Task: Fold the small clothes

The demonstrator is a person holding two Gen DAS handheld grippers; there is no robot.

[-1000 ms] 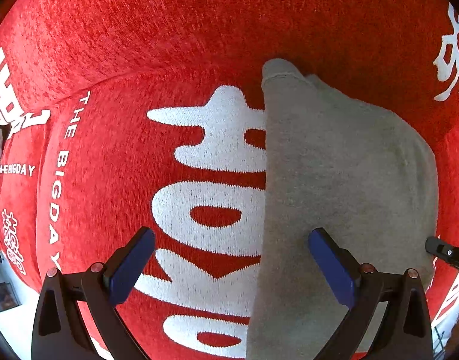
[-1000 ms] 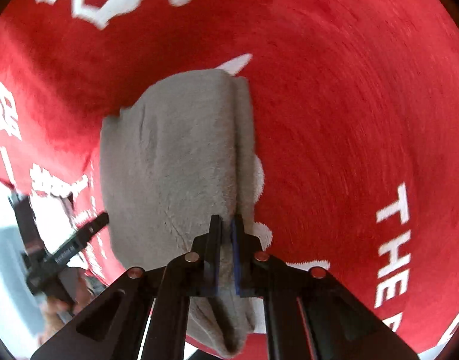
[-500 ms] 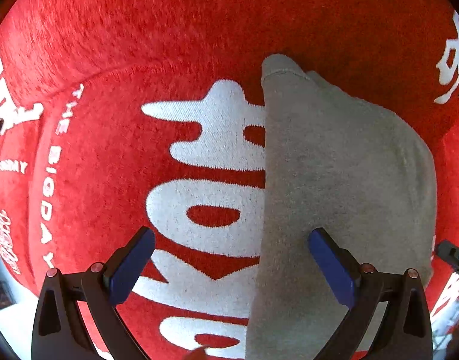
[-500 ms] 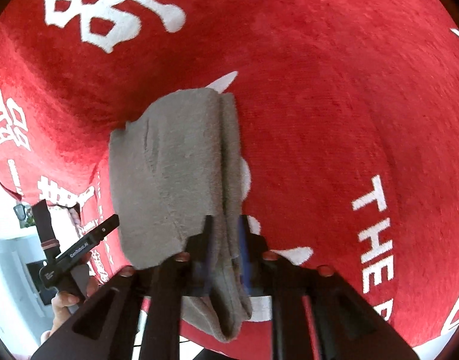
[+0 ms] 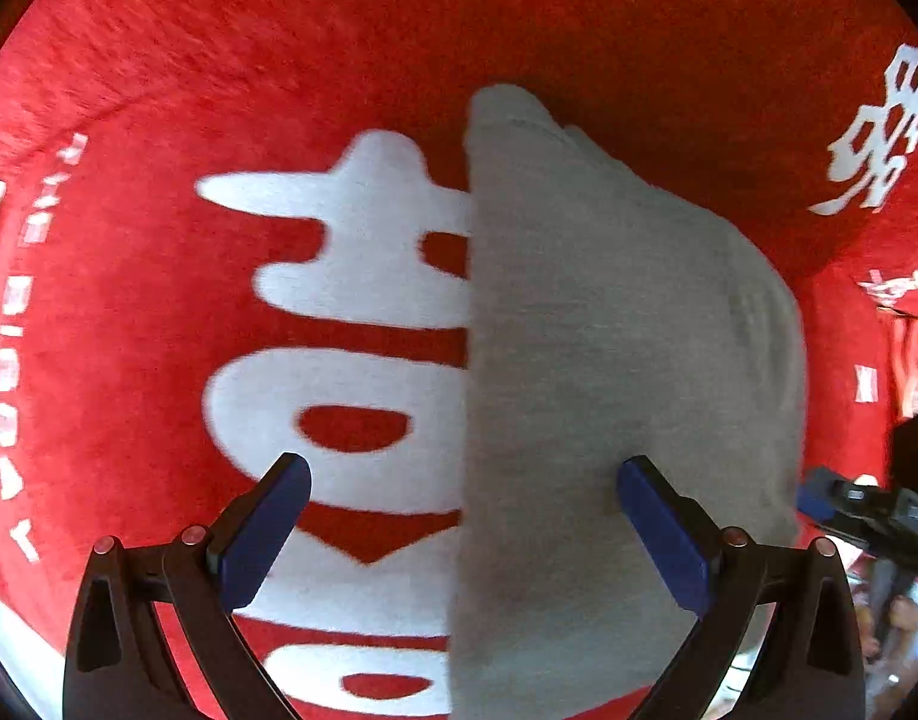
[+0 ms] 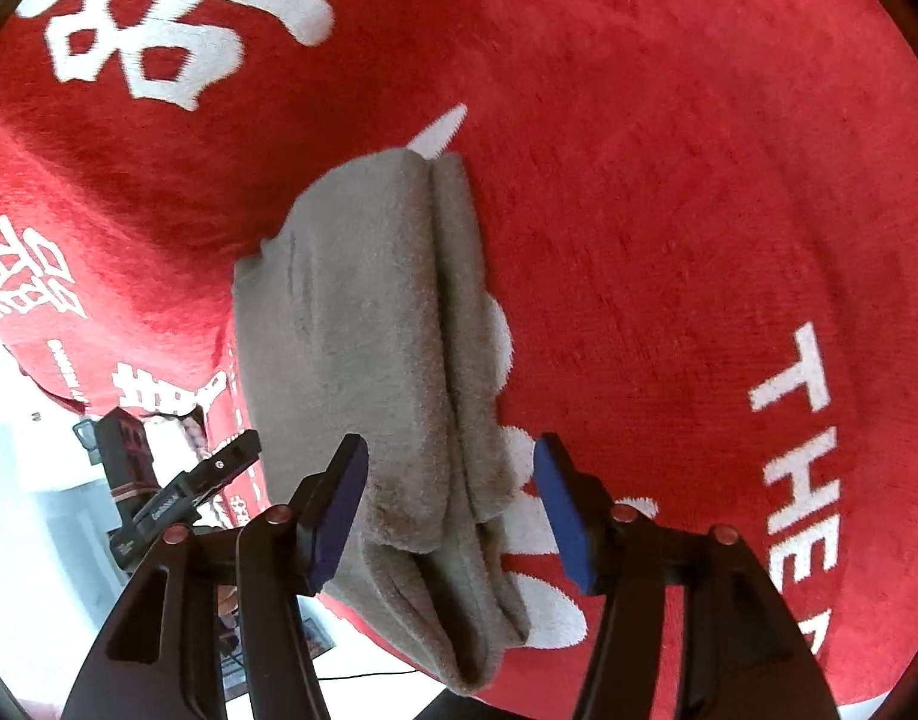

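Since the earlier frames, the right gripper (image 6: 450, 507) has been opened and the grey cloth (image 6: 369, 324) released. In the left view, the left gripper (image 5: 462, 519) is held wide apart, empty, over the cloth's (image 5: 609, 360) straight fold edge. In the right view, stacked layers are seen lying between the parted fingers. Soft, light, limp handling is judged; edges suit gripping. A red blanket (image 6: 669, 210) serves as the surface; the room is barely shown.
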